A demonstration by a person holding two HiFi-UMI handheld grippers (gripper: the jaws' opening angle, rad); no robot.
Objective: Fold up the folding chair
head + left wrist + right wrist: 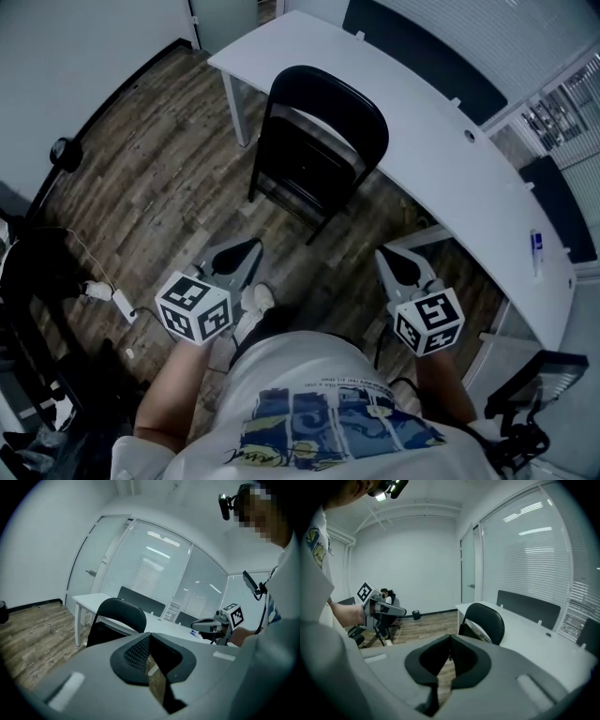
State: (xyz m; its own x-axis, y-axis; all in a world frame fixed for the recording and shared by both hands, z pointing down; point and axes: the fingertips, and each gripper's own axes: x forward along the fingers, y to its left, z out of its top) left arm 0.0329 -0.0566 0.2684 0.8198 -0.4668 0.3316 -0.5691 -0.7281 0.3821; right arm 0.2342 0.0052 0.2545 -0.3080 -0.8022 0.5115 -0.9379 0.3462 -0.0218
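A black folding chair (314, 150) stands unfolded on the wood floor, its back towards me and its seat tucked under the white desk (422, 122). It shows in the left gripper view (117, 620) and the right gripper view (485, 620) too. My left gripper (253, 251) hangs short of the chair at lower left, jaws shut and empty. Short of the chair at lower right is my right gripper (386, 258), also shut with nothing in it. Neither touches the chair.
The long curved desk runs from top centre to the right edge, with a blue and white item (536, 246) on it. A power strip and cable (112, 298) lie on the floor at left. Dark equipment (37, 281) stands at far left.
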